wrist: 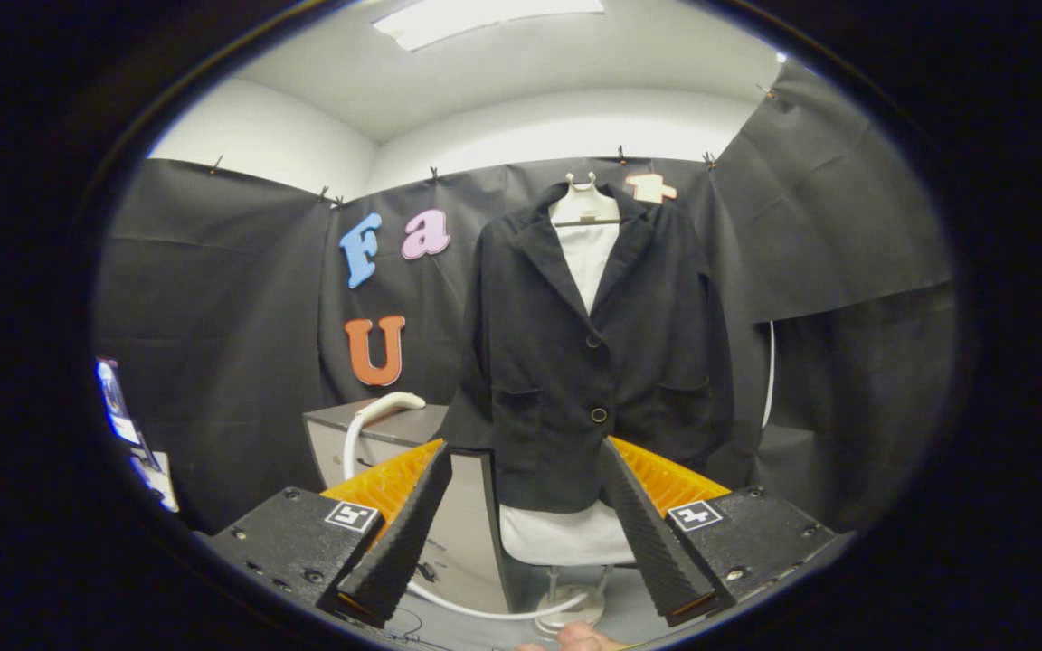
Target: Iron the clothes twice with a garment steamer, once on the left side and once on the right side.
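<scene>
Gripper view puts the dark jacket (589,353) at the centre of the frame, hanging upright on a white torso form (566,533) whose pale hem shows below the jacket's edge and whose stand (568,604) drops to a round foot at bottom centre. Both front buttons are fastened, and the sleeves hang down at either side. To the lower left of the jacket a grey cabinet (376,434) stands just beside the form, with the curved white handle of what looks like the garment steamer (385,407) resting on its top; a white hose (485,610) trails from there across the floor toward the stand's foot.

The gripper (521,515) is spread wide with nothing between its fingers, which frame the jacket's lower hem from a distance. A fingertip of the person's hand (580,637) shows at the very bottom.

Judging from this, the steamer has not yet been picked up, so neither pass has begun. The risks ahead are mostly in the grasp: the handle is rounded and smooth-looking, so a shallow or off-centre pinch could let it twist or slip. The hose lying by the stand's foot could snag and tug the form as the steamer is lifted. A pass pressed too hard could swing the jacket.
</scene>
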A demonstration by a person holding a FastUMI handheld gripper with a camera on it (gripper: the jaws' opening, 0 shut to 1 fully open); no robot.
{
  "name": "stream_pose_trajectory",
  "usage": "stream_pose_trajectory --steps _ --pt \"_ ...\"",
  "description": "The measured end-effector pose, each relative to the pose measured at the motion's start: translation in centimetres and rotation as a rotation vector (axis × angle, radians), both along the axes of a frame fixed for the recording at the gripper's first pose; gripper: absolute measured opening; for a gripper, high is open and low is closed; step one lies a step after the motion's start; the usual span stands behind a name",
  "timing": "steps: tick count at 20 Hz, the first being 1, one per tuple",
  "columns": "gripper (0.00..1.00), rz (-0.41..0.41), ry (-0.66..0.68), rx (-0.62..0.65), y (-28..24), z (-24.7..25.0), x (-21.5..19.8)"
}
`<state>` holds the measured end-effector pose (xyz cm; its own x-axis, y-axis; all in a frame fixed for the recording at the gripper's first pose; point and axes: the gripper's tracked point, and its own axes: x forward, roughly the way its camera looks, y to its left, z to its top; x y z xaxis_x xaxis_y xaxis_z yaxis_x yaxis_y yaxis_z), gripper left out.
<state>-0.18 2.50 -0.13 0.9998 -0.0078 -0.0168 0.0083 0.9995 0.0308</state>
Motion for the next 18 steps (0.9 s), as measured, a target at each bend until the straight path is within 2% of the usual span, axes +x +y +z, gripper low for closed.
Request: stream_pose_trajectory --steps 4,12,18 --pt "1.00 0.020 0.010 0.024 3.2 0.6 0.6" --pt "1.00 0.096 0.013 0.066 13.6 2.4 3.8" --pt "1.00 0.158 0.019 0.013 19.2 3.7 7.8"
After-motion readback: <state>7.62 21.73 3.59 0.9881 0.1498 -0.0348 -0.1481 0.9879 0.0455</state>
